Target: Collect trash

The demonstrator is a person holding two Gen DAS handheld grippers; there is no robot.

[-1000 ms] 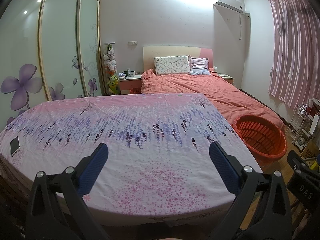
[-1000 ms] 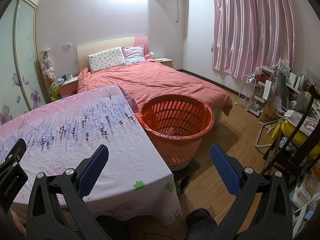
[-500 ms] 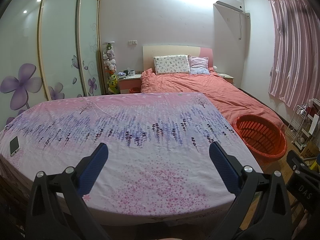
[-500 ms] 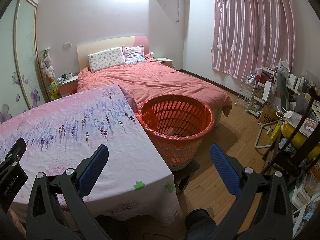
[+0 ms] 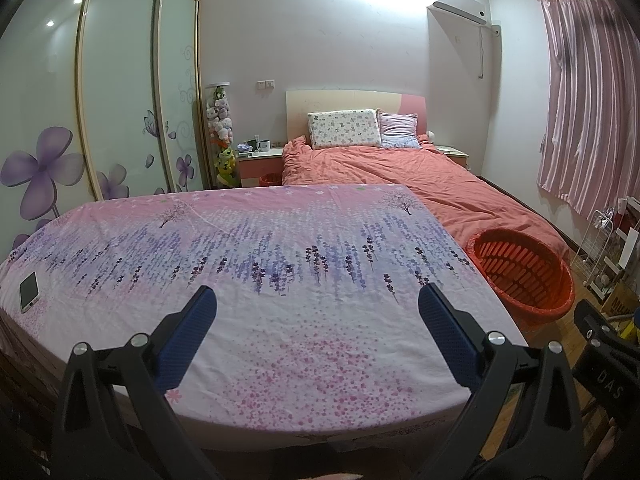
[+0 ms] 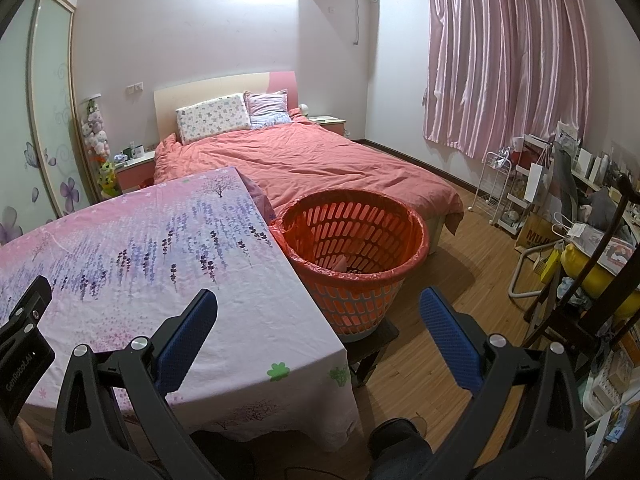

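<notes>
We see a table [image 5: 304, 240] draped in a pink-and-lavender floral cloth [image 6: 168, 240]; a phone [image 5: 29, 291] lies flat near its left edge, the only item resting there.

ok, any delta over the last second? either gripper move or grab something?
Almost nothing. The left gripper drifted slightly, so the orange basket sits a touch lower in its view; the right gripper shows no visible shift. Nothing was gripped or released: both stay open and empty. The phone remains on the floral-covered table, and the basket beside the table edge has not moved.
</notes>
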